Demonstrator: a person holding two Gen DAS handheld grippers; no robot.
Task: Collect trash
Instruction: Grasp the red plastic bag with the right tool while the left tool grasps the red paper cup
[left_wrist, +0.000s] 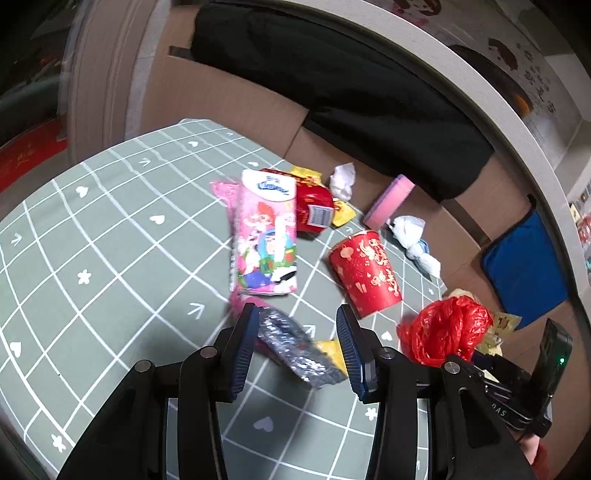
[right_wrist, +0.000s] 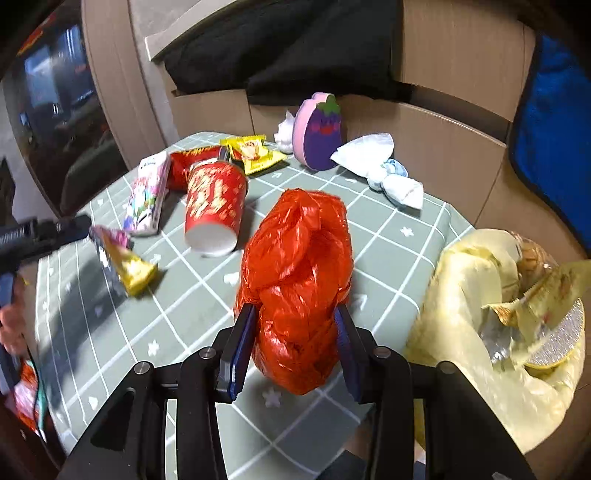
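Right gripper (right_wrist: 295, 332) clamps the red plastic bag (right_wrist: 295, 273). Left gripper (left_wrist: 301, 350) gapes, pads clear of the silver wrapper (left_wrist: 295, 347) between them.

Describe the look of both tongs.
Left tongs and right tongs match: black angular linkage arms with round silver pivot pins, and flat fingers faced with ribbed dark-blue pads. In the left view, the right unit's black body shows a small green light.
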